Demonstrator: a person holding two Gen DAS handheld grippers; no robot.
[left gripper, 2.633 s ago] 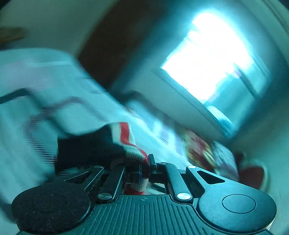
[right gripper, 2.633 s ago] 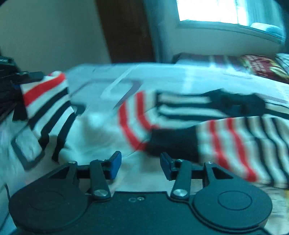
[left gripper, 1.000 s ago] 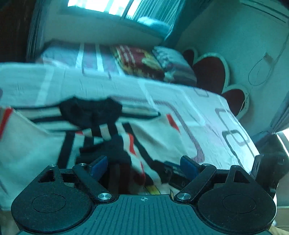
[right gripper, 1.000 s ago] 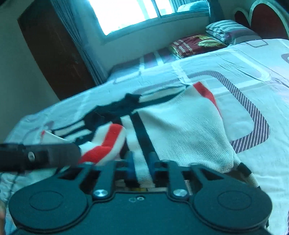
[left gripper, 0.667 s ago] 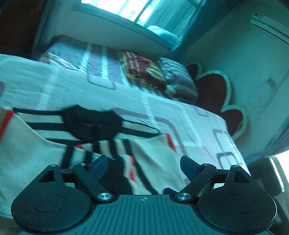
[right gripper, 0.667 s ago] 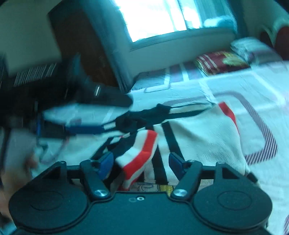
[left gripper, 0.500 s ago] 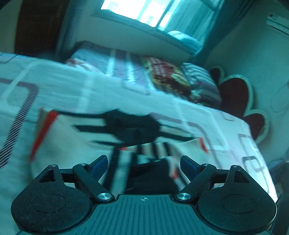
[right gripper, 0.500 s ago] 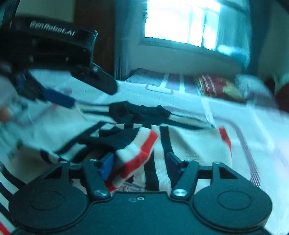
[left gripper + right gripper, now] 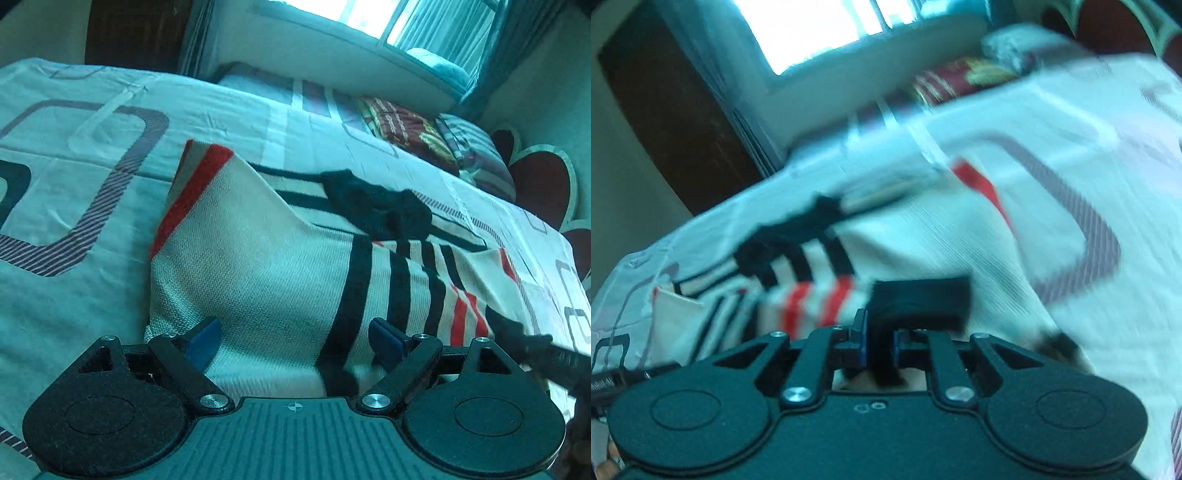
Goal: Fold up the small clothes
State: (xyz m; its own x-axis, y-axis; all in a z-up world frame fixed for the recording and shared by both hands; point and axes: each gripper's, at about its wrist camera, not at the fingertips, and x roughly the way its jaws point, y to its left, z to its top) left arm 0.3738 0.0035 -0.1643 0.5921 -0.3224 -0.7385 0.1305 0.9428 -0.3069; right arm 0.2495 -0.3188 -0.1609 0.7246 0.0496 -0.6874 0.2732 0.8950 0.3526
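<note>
striped sweater lying partly folded on the patterned bedsheet, left gripper spread wide just above its cream panel, nothing between pads, right gripper pinching the dark cuff of the sleeve, jaws nearly together

The sweater lies on the bed, pillows behind it.
</note>
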